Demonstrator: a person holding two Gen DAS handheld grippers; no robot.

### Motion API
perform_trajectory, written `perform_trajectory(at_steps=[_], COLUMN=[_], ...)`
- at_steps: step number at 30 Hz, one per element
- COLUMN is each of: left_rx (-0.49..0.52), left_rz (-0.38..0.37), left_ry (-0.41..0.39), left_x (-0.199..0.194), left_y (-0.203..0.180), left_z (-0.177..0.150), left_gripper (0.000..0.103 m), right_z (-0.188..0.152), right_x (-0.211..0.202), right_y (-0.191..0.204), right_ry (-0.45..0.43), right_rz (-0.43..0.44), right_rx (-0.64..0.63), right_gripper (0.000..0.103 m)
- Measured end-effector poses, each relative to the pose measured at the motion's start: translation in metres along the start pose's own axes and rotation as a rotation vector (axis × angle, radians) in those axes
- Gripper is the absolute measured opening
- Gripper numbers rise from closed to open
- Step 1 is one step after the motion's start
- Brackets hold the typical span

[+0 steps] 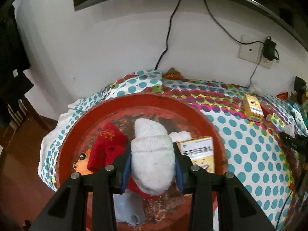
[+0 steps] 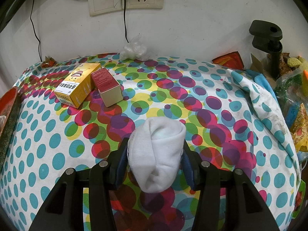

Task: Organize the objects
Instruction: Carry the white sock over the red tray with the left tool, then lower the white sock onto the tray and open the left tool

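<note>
The left gripper point(image 1: 153, 165) tilts downward over the round red tray point(image 1: 204, 113), clamped on a soft knitted white sock point(image 1: 152, 154), long axis running away from the camera. The right gripper point(image 2: 155, 160) tilts downward above the dotted cloth point(image 2: 211, 88), clamped on a rolled white sock bundle point(image 2: 156, 154), pointing likewise.

Between your left fingers point(image 1: 126, 165) sits a rolled sock point(image 1: 152, 159), over the tray point(image 1: 211, 123); a folded cloth point(image 1: 107, 148) lies left of them, a box point(image 1: 198, 152) right. Ahead-left of your right fingers point(image 2: 120, 163), two boxes point(image 2: 90, 83) lie touching on the tablecloth point(image 2: 221, 104).
</note>
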State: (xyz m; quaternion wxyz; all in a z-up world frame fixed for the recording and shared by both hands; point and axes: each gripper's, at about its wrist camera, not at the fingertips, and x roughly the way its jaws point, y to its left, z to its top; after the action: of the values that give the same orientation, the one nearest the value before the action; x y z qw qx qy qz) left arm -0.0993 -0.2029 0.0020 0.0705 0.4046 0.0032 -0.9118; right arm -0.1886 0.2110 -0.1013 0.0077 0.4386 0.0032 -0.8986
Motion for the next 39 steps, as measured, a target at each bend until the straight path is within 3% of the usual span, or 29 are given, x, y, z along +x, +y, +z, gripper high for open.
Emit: perform_trajectory(at_steps=[16, 22, 26, 34, 39], left_rx=[-0.047, -0.048, -0.027, -0.012, 0.014], left_rz=[0.003, -0.009, -0.027, -0.011, 0.011], left_ry=[0.057, 0.075, 0.063, 0.041, 0.039], left_x=[0.035, 0.038, 0.029, 0.004, -0.019], left_y=[0.021, 0.025, 0.021, 0.021, 0.016], left_z=[-0.001, 0.000, -0.001, -0.006, -0.030], left_gripper=[0.040, 0.048, 0.059, 0.059, 0.059], right_z=[-0.001, -0.001, -0.001, -0.002, -0.002], right_x=[0.000, 0.001, 0.001, 0.001, 0.000], right_y=[0.000, -0.001, -0.002, 0.001, 0.002], right_ry=[0.001, 0.001, 0.001, 0.001, 0.001], right_rz=[-0.005, -0.006, -0.007, -0.008, -0.013], right_rx=[0.001, 0.001, 0.002, 0.003, 0.000], right_gripper=[0.048, 0.048, 0.048, 0.048, 0.048])
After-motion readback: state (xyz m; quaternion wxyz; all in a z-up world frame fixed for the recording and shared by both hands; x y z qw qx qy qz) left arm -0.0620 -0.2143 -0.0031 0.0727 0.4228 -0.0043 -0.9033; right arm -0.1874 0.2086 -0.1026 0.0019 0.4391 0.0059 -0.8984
